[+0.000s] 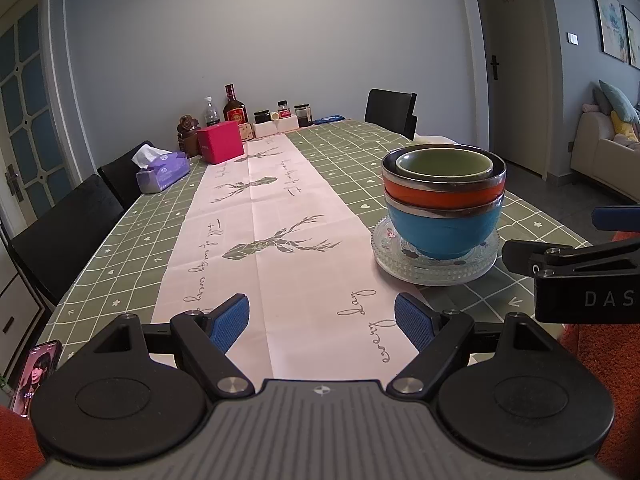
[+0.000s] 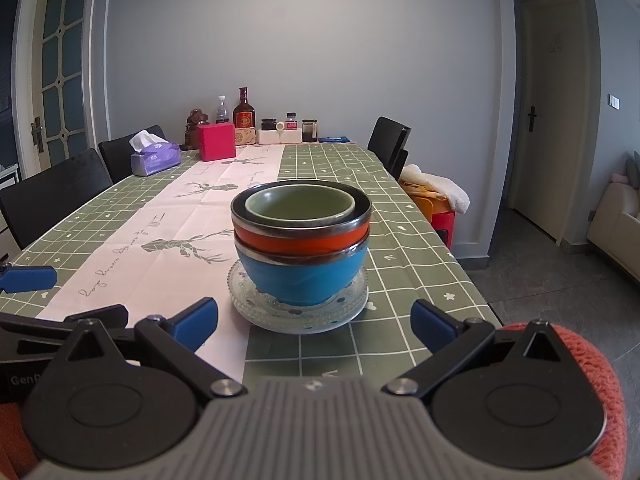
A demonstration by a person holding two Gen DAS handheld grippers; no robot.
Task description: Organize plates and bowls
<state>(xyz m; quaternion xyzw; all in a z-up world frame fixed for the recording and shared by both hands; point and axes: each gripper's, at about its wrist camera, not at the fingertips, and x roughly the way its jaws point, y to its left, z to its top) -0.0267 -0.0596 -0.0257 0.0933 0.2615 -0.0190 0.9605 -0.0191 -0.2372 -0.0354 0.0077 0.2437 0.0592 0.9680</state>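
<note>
Bowls (image 2: 300, 240) sit nested on the glass plates (image 2: 298, 312); stacking looks finished. Right gripper (image 2: 314, 322) just before the stack, left gripper (image 1: 322, 322) beside it, both spread and empty. Next move, likely: check or withdraw.

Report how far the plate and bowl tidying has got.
Done, by the look of it: the small green bowl sits nested in the orange bowl, that in the blue bowl, all on the clear glass plates. In hand: nothing; the left gripper and right gripper are both open and empty, short of the stack. Left: no loose dishes show on the green checked tablecloth.
</note>
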